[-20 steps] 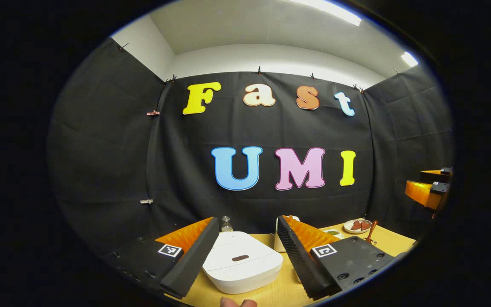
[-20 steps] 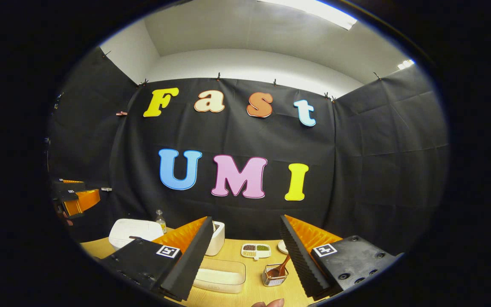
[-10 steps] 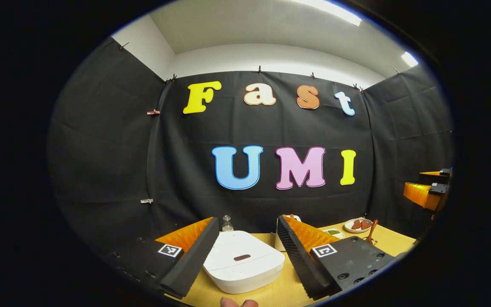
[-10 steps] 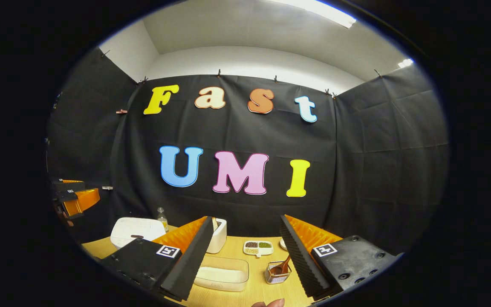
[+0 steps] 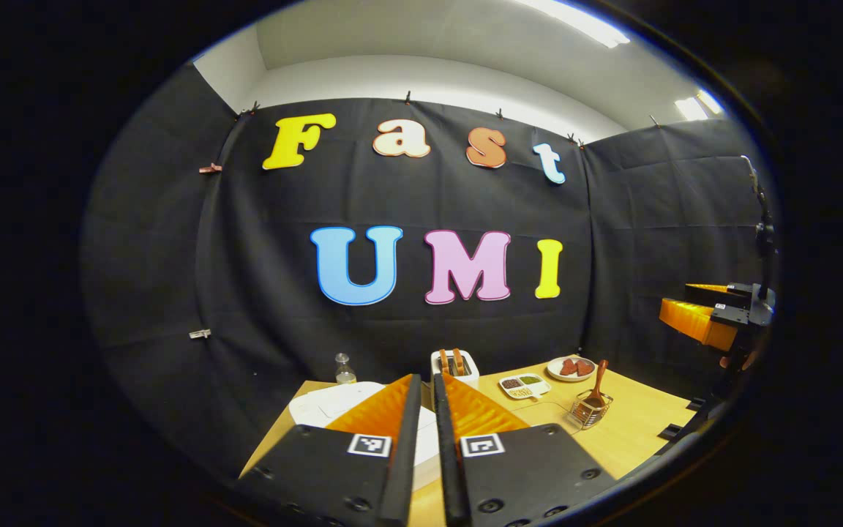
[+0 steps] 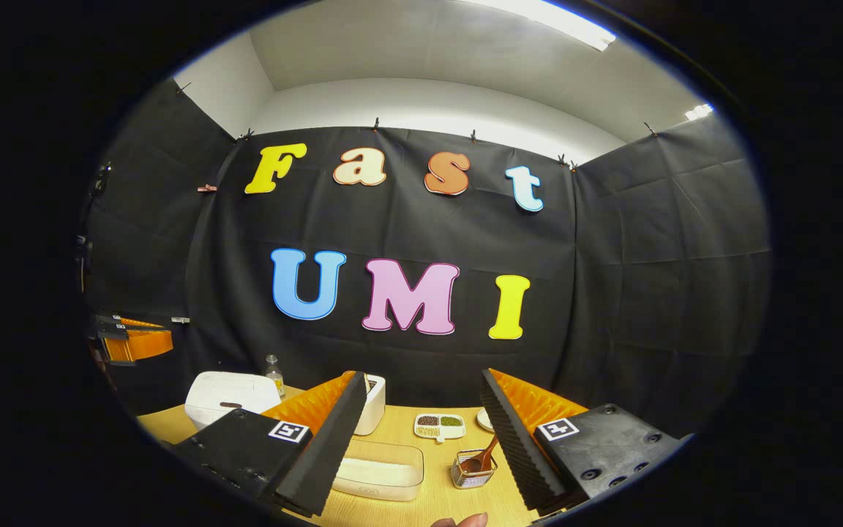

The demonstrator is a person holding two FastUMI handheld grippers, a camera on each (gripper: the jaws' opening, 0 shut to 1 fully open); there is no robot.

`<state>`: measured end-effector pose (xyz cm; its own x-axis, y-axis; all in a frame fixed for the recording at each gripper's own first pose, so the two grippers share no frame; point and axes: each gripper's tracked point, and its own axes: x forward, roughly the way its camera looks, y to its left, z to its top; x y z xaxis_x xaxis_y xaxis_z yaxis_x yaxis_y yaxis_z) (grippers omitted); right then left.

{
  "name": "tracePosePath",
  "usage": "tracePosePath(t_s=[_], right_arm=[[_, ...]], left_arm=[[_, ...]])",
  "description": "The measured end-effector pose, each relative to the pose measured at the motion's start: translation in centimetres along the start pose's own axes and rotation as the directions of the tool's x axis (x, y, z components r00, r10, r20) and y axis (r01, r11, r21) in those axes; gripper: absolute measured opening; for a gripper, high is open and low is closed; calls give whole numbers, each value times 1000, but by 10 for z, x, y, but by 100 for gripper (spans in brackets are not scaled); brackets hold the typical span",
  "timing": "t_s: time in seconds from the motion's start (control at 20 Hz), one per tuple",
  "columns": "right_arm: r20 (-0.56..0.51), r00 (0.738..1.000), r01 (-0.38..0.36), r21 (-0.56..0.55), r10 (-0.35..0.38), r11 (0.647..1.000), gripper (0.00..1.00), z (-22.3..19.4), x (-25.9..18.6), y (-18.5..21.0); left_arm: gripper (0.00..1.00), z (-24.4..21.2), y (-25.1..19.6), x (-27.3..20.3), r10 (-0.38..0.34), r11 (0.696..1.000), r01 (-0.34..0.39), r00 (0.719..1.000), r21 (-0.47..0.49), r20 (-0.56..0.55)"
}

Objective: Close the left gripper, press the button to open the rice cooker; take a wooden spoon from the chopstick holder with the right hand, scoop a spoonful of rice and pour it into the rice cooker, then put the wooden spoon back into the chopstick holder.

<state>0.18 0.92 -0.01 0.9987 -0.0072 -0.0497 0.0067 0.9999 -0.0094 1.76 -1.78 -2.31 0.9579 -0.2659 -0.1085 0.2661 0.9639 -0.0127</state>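
Note:
In the left gripper view my left gripper (image 5: 425, 382) is shut with nothing between its fingers. It is held above the near edge of the white rice cooker (image 5: 323, 401), whose lid is down. The wire chopstick holder (image 5: 587, 413) stands to the right with the wooden spoon (image 5: 598, 375) upright in it. In the right gripper view my right gripper (image 6: 423, 386) is open and empty, held above the table. The chopstick holder (image 6: 471, 474) with the wooden spoon (image 6: 485, 457) sits just ahead of its right finger. A clear box of rice (image 6: 381, 473) lies beside the left finger. The rice cooker (image 6: 230, 392) is at the far left.
A white pot (image 6: 373, 405), a divided dish of beans (image 6: 440, 427) and a small glass bottle (image 6: 273, 373) stand along the back of the wooden table (image 6: 436, 498). A plate with red pieces (image 5: 571, 367) sits at the back right. Black cloth walls close in on three sides.
My left gripper has gone from open to shut and has swung, so the rice cooker now lies lower and to the left behind its fingers. The right gripper has barely moved.

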Motion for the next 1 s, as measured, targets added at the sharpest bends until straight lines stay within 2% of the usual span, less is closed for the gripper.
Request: tracePosePath(t_s=[0.05,0.1,0.15,0.25,0.3,0.45,0.55,0.65,0.9,1.0], right_arm=[[1,1000,1,-2,-1,1000,97,1,-1,-1],[3,1000,5,-7,-5,1000,97,2,0,-2],[4,1000,10,-14,-9,1000,97,3,-1,-4],[4,1000,21,-24,-21,999,97,4,-2,-8],[2,1000,28,-28,-28,999,97,4,-2,-11],[-8,999,53,-47,-54,997,97,1,-2,-17],[-17,997,72,-63,-73,995,97,-1,-4,-20],[-25,995,92,-78,-95,993,97,-2,-7,-24],[-33,986,157,-101,-161,982,97,-1,-12,-31],[-40,982,181,-102,-185,978,97,-2,-14,-33]], left_arm=[[17,-3,0,3,-32,999,32,999,3,-15],[8,-6,-4,6,-96,995,96,995,10,-38],[8,-11,-8,11,-160,987,162,985,21,-71],[7,-27,6,29,-214,973,224,963,46,-166],[7,-38,13,39,-241,965,259,942,49,-235],[7,-75,30,70,-310,930,365,843,44,-439],[8,-98,43,87,-325,913,407,779,37,-536],[7,-114,54,102,-326,903,428,746,42,-581],[7,-161,64,131,-358,869,494,607,-16,-709],[8,-175,68,137,-351,867,498,565,-31,-747]])
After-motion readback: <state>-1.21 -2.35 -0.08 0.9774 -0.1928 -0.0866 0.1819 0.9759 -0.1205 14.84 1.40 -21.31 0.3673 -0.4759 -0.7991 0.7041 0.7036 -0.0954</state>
